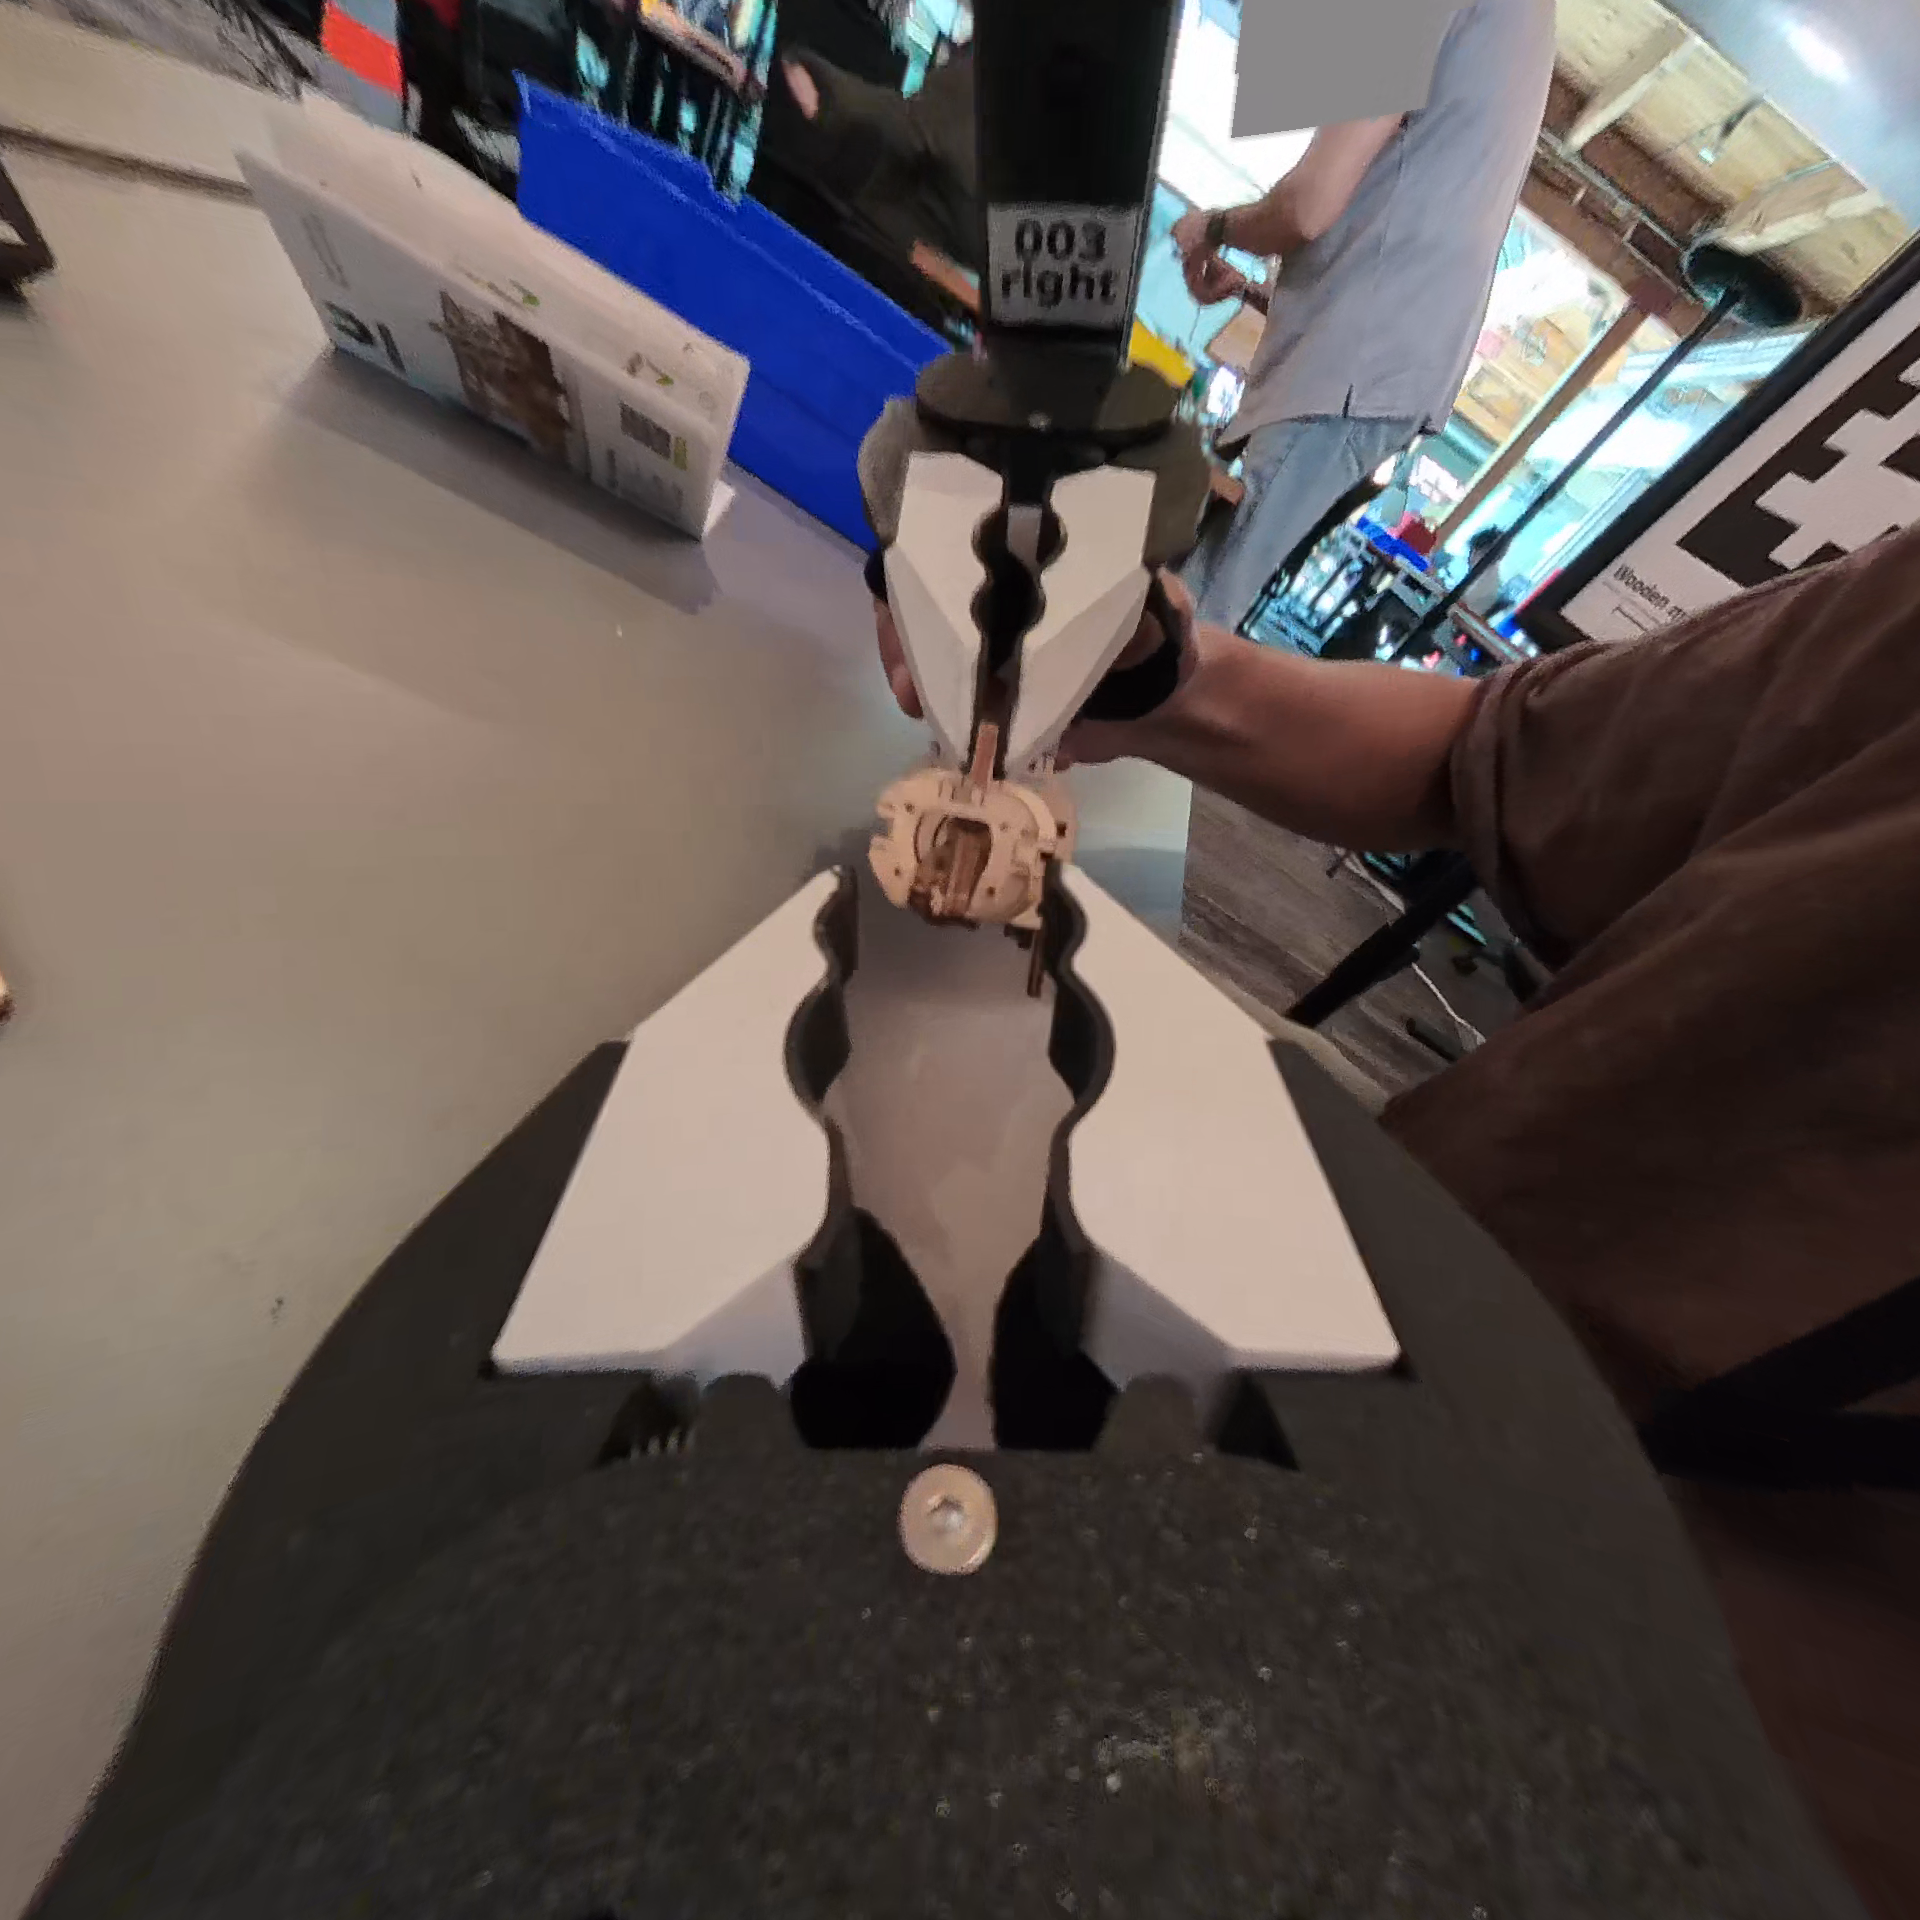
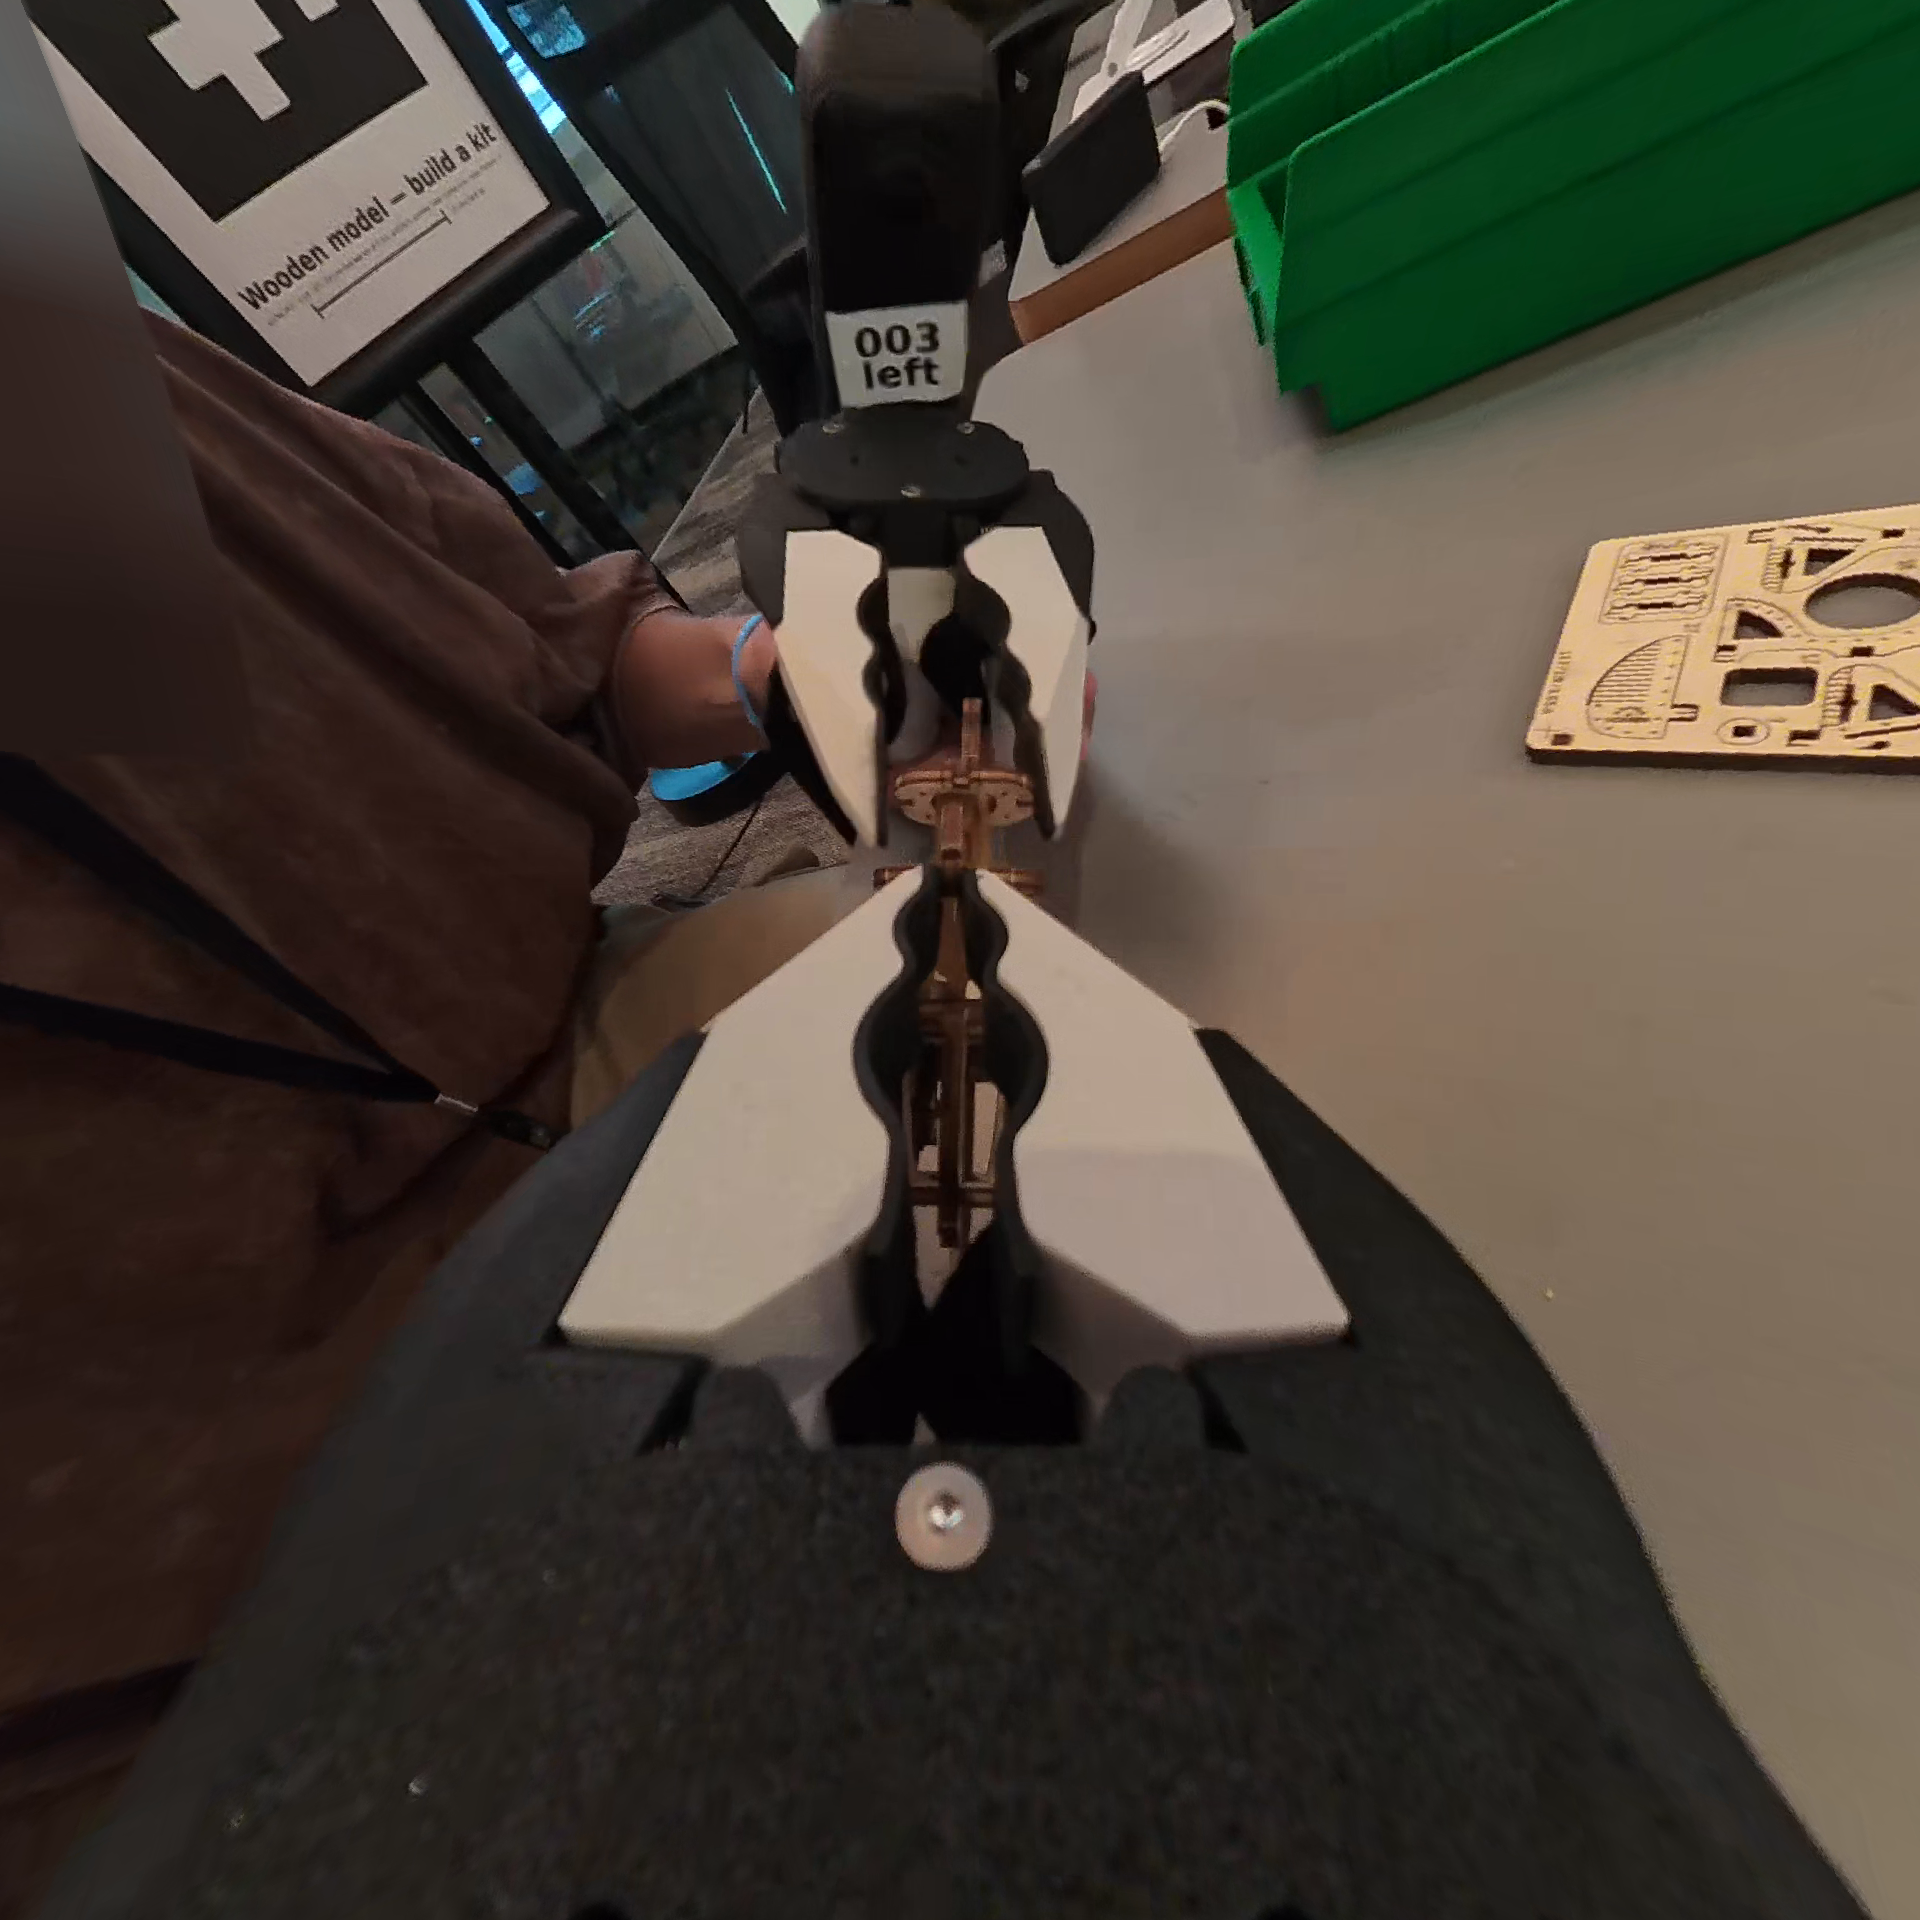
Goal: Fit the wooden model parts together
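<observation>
Left claw (image 1: 961,904) holds a round wooden subassembly (image 1: 971,857) at its fingertips, jaws spread wide around it; from the right wrist view the disc's edges sit between those tips, apparently touching both, so it is gripping the piece. Right claw (image 2: 951,883) is nearly closed on a thin, flat wooden part (image 2: 948,1039) that runs edge-on down the length of its jaws. The two claws face each other tip to tip above the bench (image 1: 312,779), the flat part meeting the round subassembly at its centre. A hand (image 1: 1132,665) grips the right claw's handle, brown sleeve (image 1: 1662,779) behind it.

Further out on the grey bench: a laser-cut wooden sheet (image 2: 1725,655) with several pieces already punched out, lying flat to the right; green bins (image 2: 1558,187) beyond it; a white kit box (image 1: 499,332) and a blue bin (image 1: 727,301) on the far side. A person in a grey shirt (image 1: 1371,260) stands in the background.
</observation>
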Motion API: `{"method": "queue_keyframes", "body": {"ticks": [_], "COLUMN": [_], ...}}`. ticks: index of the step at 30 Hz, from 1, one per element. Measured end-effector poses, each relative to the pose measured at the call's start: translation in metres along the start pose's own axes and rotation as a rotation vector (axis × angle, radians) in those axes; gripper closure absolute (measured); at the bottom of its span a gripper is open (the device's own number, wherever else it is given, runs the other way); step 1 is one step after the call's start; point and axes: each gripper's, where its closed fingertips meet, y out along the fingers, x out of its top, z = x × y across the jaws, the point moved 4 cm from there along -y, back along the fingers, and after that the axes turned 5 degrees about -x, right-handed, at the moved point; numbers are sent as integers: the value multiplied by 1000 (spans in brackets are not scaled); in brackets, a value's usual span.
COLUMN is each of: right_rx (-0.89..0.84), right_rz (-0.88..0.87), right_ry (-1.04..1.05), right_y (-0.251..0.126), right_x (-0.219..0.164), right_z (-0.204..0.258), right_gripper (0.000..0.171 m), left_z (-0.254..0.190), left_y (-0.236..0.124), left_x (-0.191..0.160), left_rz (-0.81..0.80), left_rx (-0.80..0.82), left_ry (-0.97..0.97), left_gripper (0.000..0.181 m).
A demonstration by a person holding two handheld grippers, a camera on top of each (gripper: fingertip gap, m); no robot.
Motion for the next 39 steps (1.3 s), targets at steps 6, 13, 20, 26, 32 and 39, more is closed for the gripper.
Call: {"method": "queue_keyframes", "body": {"ticks": [6, 13, 20, 26, 32, 39], "right_rx": [-1, 29, 32, 42, 74, 43], "right_rz": [25, -25, 32, 76, 108, 106], "right_ry": [-8, 9, -48, -66, -18, -27], "right_y": [3, 1, 8, 9, 8, 5], "right_x": [-6, 0, -2, -2, 2, -2], "right_z": [3, 4, 10, 10, 10, 7], "right_gripper": [169, 169, 169, 169, 168, 161], "left_z": [-2, -6, -9, -11, -11, -11], "left_y": [0, -2, 1, 2, 2, 1], "left_x": [-3, -9, -6, -8, -5, -9], "left_rz": [8, 54, 41, 77, 74, 86], "left_rx": [-2, -19, -34, -2, 2, 16], "left_ry": [10, 18, 42, 97, 114, 136], "left_gripper": [153, 144, 152, 153, 153, 153]}}
